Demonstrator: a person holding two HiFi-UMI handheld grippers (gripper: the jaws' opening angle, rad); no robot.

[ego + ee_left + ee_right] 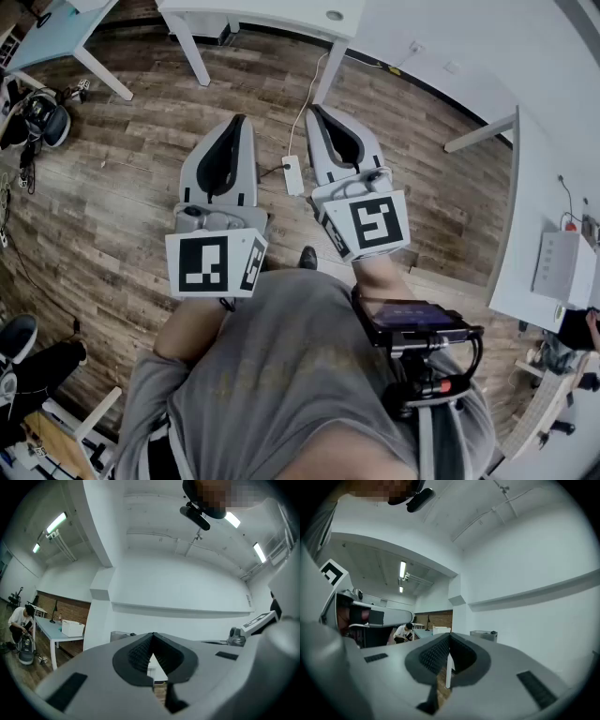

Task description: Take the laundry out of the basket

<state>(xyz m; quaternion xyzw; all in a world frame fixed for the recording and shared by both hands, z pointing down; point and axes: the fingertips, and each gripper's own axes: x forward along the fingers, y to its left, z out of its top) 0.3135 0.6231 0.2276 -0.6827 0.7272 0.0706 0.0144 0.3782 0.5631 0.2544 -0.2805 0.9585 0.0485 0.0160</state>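
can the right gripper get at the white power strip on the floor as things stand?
Probably not yet: the right gripper is shut and held level above the floor, where the white power strip lies. Nothing blocks the way down.

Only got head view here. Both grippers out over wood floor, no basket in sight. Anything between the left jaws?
Observer: No. In the left gripper view, the left gripper has its jaws meeting at the tips, with nothing between them.
Operator: Right one?
Observer: Same. The right gripper is shut and empty in its own view.
Operator: What's ahead of them?
Observer: A white wall. At its foot stands a grey box-like thing, too small to identify.
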